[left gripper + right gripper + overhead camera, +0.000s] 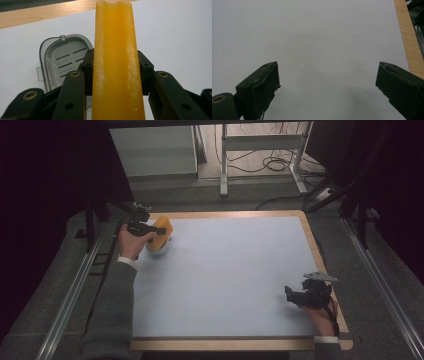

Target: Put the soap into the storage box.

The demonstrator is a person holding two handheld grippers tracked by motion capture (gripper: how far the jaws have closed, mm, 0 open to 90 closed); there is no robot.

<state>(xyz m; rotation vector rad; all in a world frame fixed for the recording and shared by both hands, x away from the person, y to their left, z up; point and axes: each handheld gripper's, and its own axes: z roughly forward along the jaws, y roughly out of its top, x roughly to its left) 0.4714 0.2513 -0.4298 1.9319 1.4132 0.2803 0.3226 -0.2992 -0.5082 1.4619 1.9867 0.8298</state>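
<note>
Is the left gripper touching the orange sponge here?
Touching. In the left gripper view, the left gripper has both black jaws pressed against the sides of the orange sponge, no gap.

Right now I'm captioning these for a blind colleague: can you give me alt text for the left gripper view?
An orange sponge stands upright, clamped between the two black jaws of the left claw. Behind it, at left, a grey slotted tray lies on the pale table mat, with the wooden table edge across the top.
</note>
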